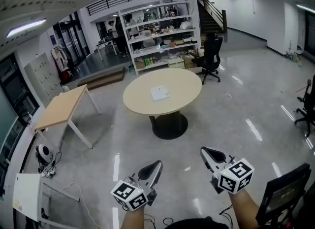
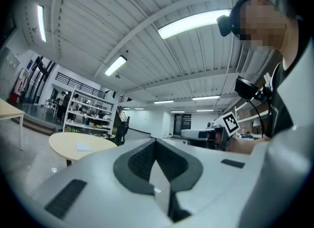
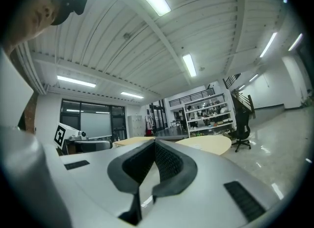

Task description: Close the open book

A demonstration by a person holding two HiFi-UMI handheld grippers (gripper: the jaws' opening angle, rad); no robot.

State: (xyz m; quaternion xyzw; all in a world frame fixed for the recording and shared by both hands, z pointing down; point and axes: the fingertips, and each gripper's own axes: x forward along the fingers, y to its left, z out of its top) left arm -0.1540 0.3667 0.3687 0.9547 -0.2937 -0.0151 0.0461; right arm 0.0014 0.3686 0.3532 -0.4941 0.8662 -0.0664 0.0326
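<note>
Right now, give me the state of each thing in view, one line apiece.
book: lies flat on the round table, looks open, untouched.
left gripper: shut, empty, well short of the table.
right gripper: shut, empty, well short of the table.
round table: upright, bearing only the book.
office chair: upright beside the shelves.

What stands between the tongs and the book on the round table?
Nothing visible: only glossy grey floor separates the left tongs and right tongs from the round beige table bearing the white book.
</note>
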